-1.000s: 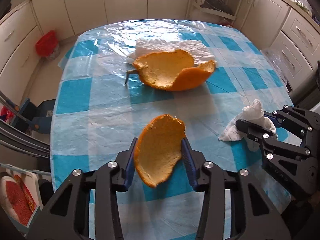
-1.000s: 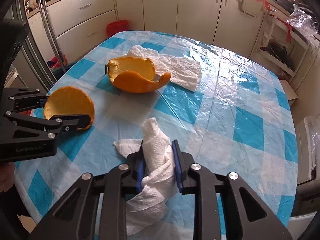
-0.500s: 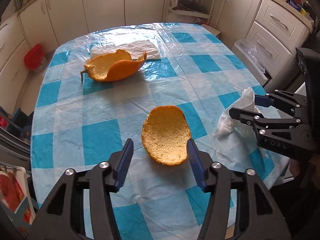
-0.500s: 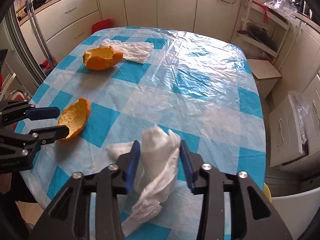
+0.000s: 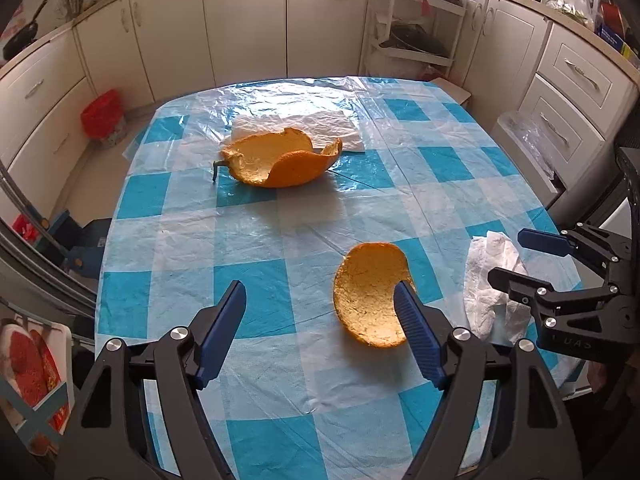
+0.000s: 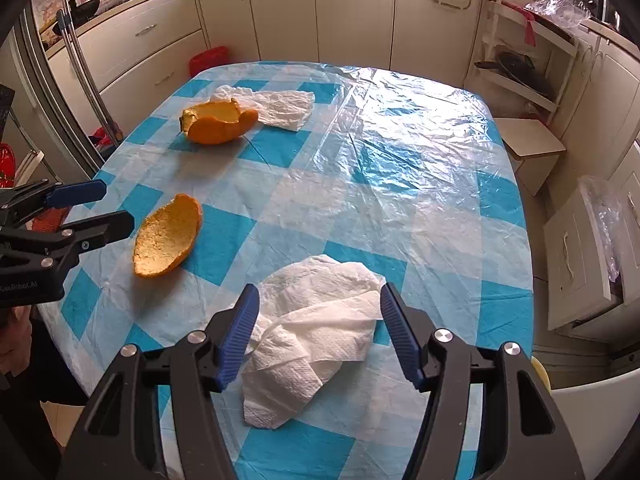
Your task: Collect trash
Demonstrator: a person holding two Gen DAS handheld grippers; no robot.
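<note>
Trash is counted on the checked tablecloth (image 5: 248, 300): two orange peels, two paper towels; the left gripper (image 5: 320, 320) is spread beside the small peel (image 5: 368, 300); the right gripper (image 6: 318, 320) is spread around the crumpled towel (image 6: 316, 332).

Blue-checked table (image 6: 420, 184) under two orange peels (image 6: 170, 236), two paper towels (image 6: 320, 320).

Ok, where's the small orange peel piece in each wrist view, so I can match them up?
Left wrist: small orange peel lies lower right of centre, against the open left gripper's right finger.
Right wrist: left of centre, beside that gripper.
Shared landmark: the large orange peel by the flat paper towel.
</note>
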